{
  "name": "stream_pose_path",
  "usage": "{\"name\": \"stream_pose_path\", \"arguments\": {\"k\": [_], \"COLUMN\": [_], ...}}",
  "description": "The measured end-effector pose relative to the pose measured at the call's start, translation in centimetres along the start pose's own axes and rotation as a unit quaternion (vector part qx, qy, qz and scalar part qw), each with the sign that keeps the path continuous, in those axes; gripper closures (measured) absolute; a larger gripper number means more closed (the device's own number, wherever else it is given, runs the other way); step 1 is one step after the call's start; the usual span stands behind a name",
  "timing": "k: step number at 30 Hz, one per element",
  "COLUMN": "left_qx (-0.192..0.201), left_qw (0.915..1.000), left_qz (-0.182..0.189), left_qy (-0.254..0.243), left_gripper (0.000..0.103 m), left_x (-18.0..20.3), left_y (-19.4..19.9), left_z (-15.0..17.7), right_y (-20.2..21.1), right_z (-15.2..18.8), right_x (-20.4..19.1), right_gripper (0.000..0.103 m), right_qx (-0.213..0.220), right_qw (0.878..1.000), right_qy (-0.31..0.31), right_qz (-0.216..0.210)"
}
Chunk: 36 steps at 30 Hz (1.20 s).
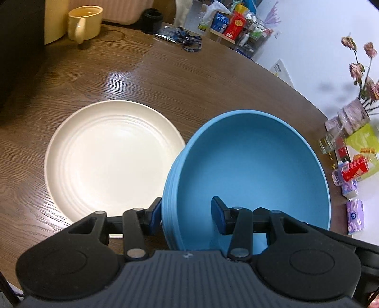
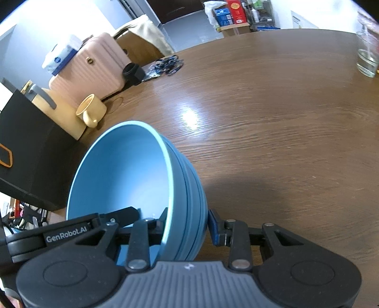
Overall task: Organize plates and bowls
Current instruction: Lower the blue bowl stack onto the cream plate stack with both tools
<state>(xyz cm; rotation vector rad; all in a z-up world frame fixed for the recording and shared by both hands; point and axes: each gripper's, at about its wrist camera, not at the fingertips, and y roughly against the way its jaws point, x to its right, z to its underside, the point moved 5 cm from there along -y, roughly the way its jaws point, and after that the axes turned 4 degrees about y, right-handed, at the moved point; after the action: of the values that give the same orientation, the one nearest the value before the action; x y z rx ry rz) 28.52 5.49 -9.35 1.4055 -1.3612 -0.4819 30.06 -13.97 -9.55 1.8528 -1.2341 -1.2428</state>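
Blue bowl [image 1: 251, 165] gripped on opposite rim sides by both grippers, above the wooden table [image 1: 165, 78].

Left gripper [image 1: 187, 214] is partly closed, one blue pad outside the ribbed wall, the other inside. Right gripper [image 2: 188, 225] pinches the opposite rim the same way, the bowl tilted in its view. A cream plate [image 1: 111, 158] lies flat just beside the bowl; a yellow mug [image 1: 84, 22] stands well apart at the far edge.
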Motion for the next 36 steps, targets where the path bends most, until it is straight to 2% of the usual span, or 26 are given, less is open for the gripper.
{"name": "stream_pose_path", "arguments": {"k": [19,36], "left_qx": [-0.004,-0.025], "left_qw": [0.9999,0.9991], "left_qz": [-0.016,-0.013], "left_qy": [0.004,-0.033], "left_gripper": [0.059,0.059], "left_x": [-6.9,-9.3], "left_y": [0.2,-1.2], "left_z": [-4.7,-7.1], "right_y": [-5.4,-8.0], "right_z": [-1.7,-1.7], "right_x": [-7.0,-8.6], "right_gripper": [0.072,0.072], "right_qx": [-0.014,-0.007], "right_qw": [1.0,1.0], "right_qy": [0.005,-0.023], "right_qz": [-0.007,0.008]}}
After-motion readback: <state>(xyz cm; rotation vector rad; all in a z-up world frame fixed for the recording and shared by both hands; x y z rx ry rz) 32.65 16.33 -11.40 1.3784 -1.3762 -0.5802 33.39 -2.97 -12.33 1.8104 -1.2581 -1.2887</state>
